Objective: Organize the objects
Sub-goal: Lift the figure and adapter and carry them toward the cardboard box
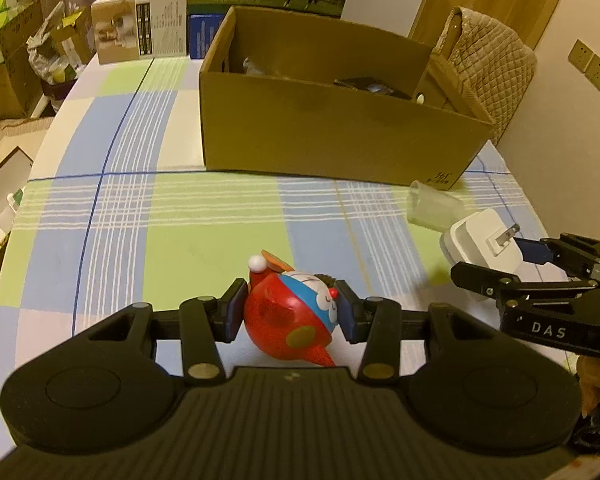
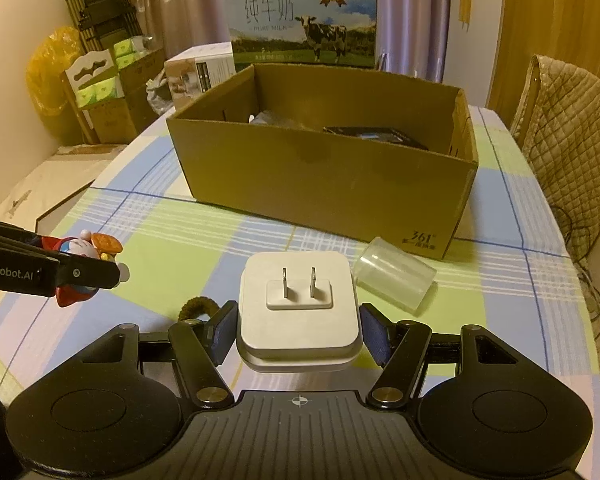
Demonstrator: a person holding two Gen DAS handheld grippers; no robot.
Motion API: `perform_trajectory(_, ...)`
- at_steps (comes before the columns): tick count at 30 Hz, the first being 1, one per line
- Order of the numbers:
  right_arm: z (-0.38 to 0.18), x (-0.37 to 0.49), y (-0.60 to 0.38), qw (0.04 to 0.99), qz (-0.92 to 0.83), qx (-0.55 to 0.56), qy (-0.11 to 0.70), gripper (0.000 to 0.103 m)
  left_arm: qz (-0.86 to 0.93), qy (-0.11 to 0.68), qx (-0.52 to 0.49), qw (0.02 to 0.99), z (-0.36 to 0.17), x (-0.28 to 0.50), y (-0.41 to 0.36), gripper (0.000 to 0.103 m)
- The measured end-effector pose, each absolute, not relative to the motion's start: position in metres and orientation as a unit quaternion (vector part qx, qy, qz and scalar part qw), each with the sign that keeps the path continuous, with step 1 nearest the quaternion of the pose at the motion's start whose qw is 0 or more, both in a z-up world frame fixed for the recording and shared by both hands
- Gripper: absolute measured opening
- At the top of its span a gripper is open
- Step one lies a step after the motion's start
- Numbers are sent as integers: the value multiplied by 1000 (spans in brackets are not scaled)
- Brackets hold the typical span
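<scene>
My left gripper (image 1: 291, 312) is shut on a red and blue Doraemon toy (image 1: 290, 316), its pads pressing both sides, just above the checked tablecloth (image 1: 180, 240). The toy also shows in the right wrist view (image 2: 80, 256), partly behind the left gripper's finger. My right gripper (image 2: 298, 330) is shut on a white plug charger (image 2: 298, 312), prongs up; the charger also shows in the left wrist view (image 1: 484, 240). An open cardboard box (image 2: 324, 184) stands behind both grippers with dark items inside. A clear plastic cup (image 2: 394, 276) lies on its side by the box.
A brown hair tie (image 2: 196, 306) lies beside the right gripper's left finger. A milk carton box (image 2: 304, 20) and a white box (image 2: 198, 74) stand at the table's far end. A padded chair (image 2: 568, 132) is at the right. Stacked boxes (image 1: 8, 60) sit off the table's left.
</scene>
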State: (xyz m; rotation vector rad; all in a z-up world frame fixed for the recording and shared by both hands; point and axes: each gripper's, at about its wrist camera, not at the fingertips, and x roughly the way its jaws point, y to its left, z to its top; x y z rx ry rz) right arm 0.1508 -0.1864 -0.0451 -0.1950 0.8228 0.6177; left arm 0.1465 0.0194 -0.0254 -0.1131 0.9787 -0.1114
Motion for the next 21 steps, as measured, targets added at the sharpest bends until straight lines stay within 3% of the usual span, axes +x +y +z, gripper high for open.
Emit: perform_trajectory(21,8,159,-215,886,271,-70,370,62,-83,434,-22,897,33,150,-2,41)
